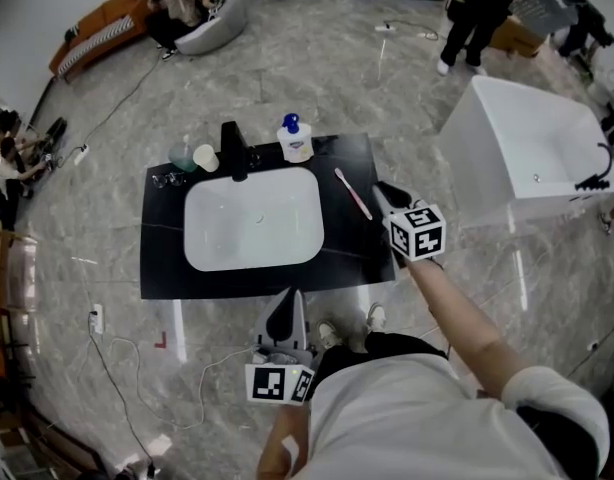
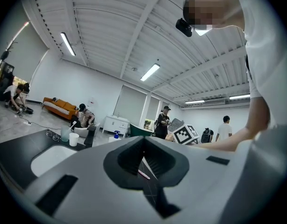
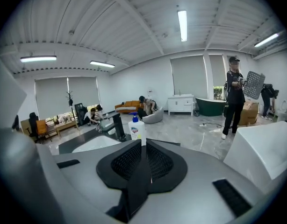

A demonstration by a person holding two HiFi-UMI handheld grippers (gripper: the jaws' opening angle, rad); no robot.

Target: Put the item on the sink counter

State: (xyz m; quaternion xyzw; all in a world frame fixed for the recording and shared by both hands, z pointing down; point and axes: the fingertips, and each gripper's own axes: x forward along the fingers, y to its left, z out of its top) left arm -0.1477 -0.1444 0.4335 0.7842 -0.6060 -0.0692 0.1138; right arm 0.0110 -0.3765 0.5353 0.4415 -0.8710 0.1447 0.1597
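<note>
The pink toothbrush (image 1: 353, 193) lies flat on the black counter (image 1: 167, 268), between the basin (image 1: 253, 218) and the right edge. The right gripper (image 1: 385, 192) hovers just beside it, jaws together, empty. The left gripper (image 1: 286, 308) hangs off the front edge, jaws together too.

The left hand-held gripper (image 1: 287, 303) sits at bottom centre of the frame, jaws closed together and empty, pointing up-frame. The right hand-held gripper (image 1: 384, 190), centre right on an outstretched bare forearm (image 1: 457, 303), is likewise closed and empty.
</note>
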